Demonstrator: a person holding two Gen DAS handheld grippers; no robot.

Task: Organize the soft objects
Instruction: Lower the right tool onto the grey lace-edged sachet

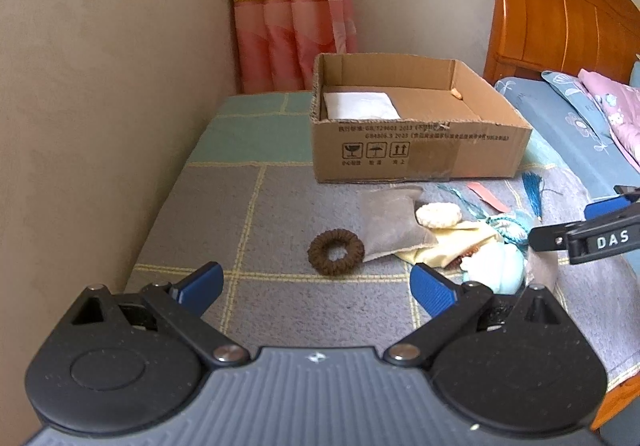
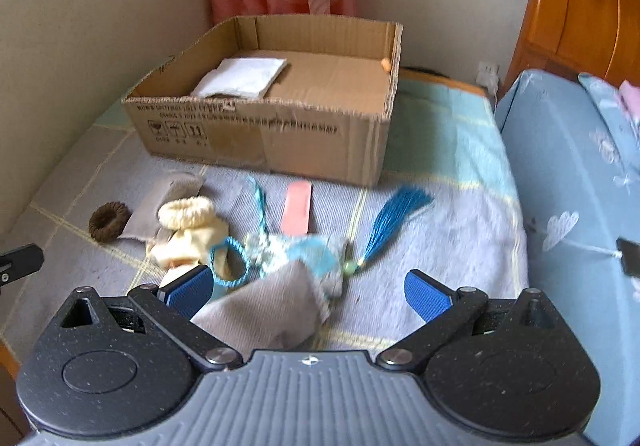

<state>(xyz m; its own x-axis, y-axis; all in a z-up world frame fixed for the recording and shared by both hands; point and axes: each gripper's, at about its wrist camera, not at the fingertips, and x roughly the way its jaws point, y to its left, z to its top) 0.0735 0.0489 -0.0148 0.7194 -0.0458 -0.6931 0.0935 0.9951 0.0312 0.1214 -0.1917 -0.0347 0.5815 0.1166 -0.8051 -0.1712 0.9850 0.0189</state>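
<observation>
Ribbed brown scrunchie ring (image 1: 336,251) beside grey pouch (image 1: 390,226)

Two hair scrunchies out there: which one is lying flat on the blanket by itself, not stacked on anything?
The brown scrunchie, left of the pile. It lies flat on the blanket; the cream scrunchie sits on the grey pouch and yellow cloth.

Beige walls (image 1: 100,86), pink curtain (image 1: 288,18), orange wooden headboard (image 1: 560,18), checked bedcover (image 1: 240,198).
</observation>
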